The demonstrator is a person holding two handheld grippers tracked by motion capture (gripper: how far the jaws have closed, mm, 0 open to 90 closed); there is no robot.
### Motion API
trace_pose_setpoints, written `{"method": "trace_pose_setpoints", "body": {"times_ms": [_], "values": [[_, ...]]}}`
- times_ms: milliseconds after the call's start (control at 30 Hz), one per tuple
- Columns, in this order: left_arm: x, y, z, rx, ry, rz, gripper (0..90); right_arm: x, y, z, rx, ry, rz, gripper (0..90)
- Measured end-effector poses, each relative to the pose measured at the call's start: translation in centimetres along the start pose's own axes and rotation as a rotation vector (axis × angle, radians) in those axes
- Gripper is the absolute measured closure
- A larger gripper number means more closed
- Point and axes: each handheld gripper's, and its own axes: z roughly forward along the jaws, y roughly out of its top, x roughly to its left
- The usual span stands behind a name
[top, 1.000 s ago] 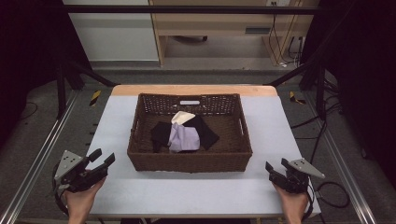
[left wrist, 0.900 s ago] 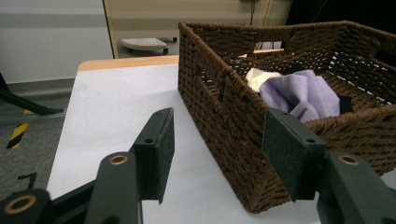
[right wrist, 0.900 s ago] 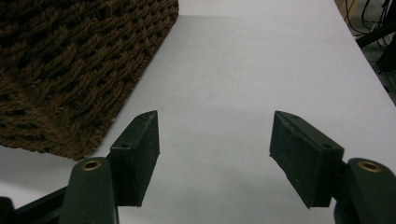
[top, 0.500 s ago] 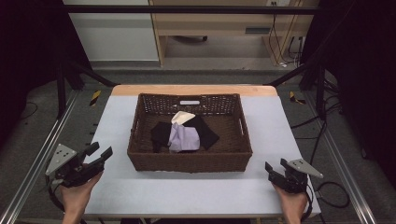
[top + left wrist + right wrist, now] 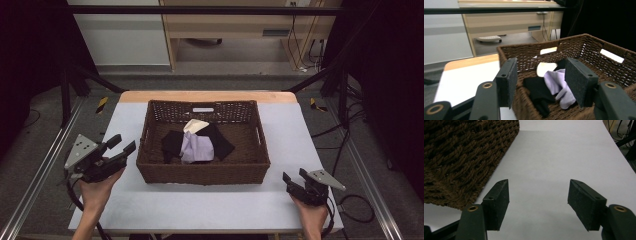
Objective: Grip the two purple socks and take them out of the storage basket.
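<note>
From the high view we see a brown wicker basket (image 5: pixel 150 145) standing at the middle of the desk (image 5: pixel 300 150), nearer its far edge, holding a lilac cloth (image 5: pixel 196 148), a black cloth (image 5: pixel 172 143) and a cream cloth (image 5: pixel 195 125) bunched together on its floor. The left gripper (image 5: pixel 122 146) is raised in the person's left hand (image 5: pixel 97 189) at the desk's left edge, just beside the basket's left wall, its jaws spread and holding nothing. The right gripper (image 5: pixel 295 177) sits low at the desk's near right corner in the right hand (image 5: pixel 310 215), well apart from the basket, its jaws likewise spread

In the left gripper view we look over the basket (image 5: pixel 586 47) rim between two parted black pads (image 5: pixel 507 80); the lilac cloth (image 5: pixel 556 83) lies over the black cloth (image 5: pixel 536 91), with the cream cloth (image 5: pixel 545 68) behind them toward the basket's far wall. The jaws stand wide apart with nothing between them

In the right gripper view we find the jaws spread over bare white desk (image 5: pixel 554 152), empty, with the basket (image 5: pixel 461 157) wall filling the upper left, its corner resting on the desk surface
</note>
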Motion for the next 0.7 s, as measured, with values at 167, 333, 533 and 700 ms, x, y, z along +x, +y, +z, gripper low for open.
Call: {"method": "trace_pose_setpoints", "body": {"times_ms": [167, 333, 533, 700], "values": [[-1.2, 0.9, 2.1, 0.028, -0.029, 0.022, 44.1, 0.2, -0.1, 0.1, 0.012, -0.014, -0.016, 33.8], [-2.2, 1.8, 4.0, 0.047, -0.040, 0.050, 44.5, 0.2, -0.1, 0.1, 0.007, -0.020, -0.018, 33.6], [-2.9, 2.6, 6.4, 0.038, -0.053, 0.030, 45.2, 0.4, -0.1, 0.1, 0.012, -0.025, -0.030, 33.2], [-3.2, 2.5, 8.3, 0.056, -0.048, 0.024, 45.5, 0.4, -0.1, 0.1, 0.013, -0.025, -0.034, 32.8]]}}
